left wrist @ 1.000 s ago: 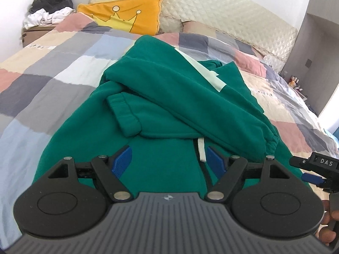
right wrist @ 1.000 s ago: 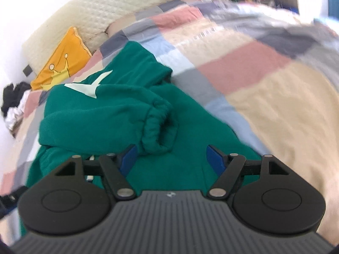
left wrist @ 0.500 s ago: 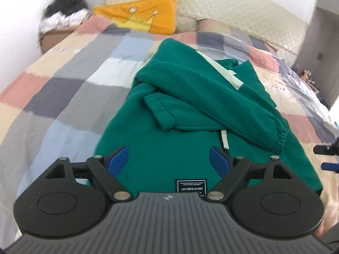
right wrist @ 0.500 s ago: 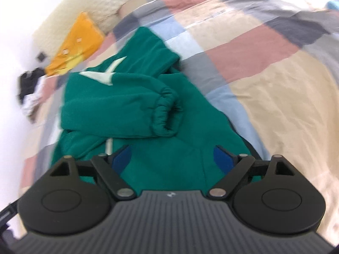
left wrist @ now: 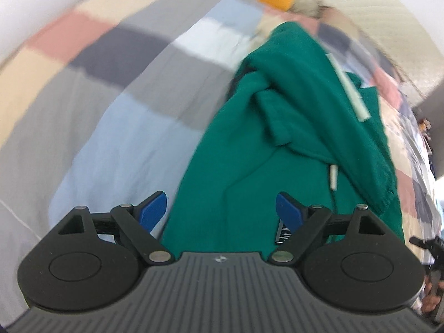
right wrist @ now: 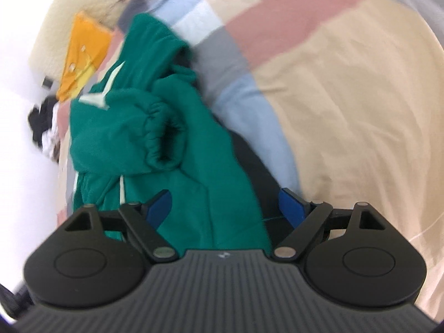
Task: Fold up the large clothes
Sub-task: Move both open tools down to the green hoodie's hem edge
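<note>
Left tongs (left wrist: 221, 211): jaws spread wide, blue pads clear of any cloth, nothing gripped. The left edge of the hoodie (left wrist: 277, 149) runs up between the pads; the right pad stands over a black label on the cloth, the left pad over the quilt (left wrist: 111, 127).

Right tongs (right wrist: 225, 208): jaws spread wide, nothing gripped. The hoodie's (right wrist: 194, 166) right edge passes between the pads, with a dark strip of lining showing just beside the right pad.

Hoodie: green, lying on the bed ahead of both tongs, partly folded. One sleeve lies across the body, its gathered cuff (right wrist: 163, 141) ahead of the right tongs' left pad. A white drawstring (left wrist: 333, 177) lies ahead of the left tongs' right pad. A pale stripe (left wrist: 349, 91) shows farther off.

Quilt: checked in grey, pale blue, pink and cream, spreading left of the left tongs and right of the right tongs.

Cushion (right wrist: 83, 55): yellow, beyond the hoodie, near the padded headboard (left wrist: 388, 22).

Clothes pile (right wrist: 44, 122): dark and white, far left of the right tongs; blurred.
</note>
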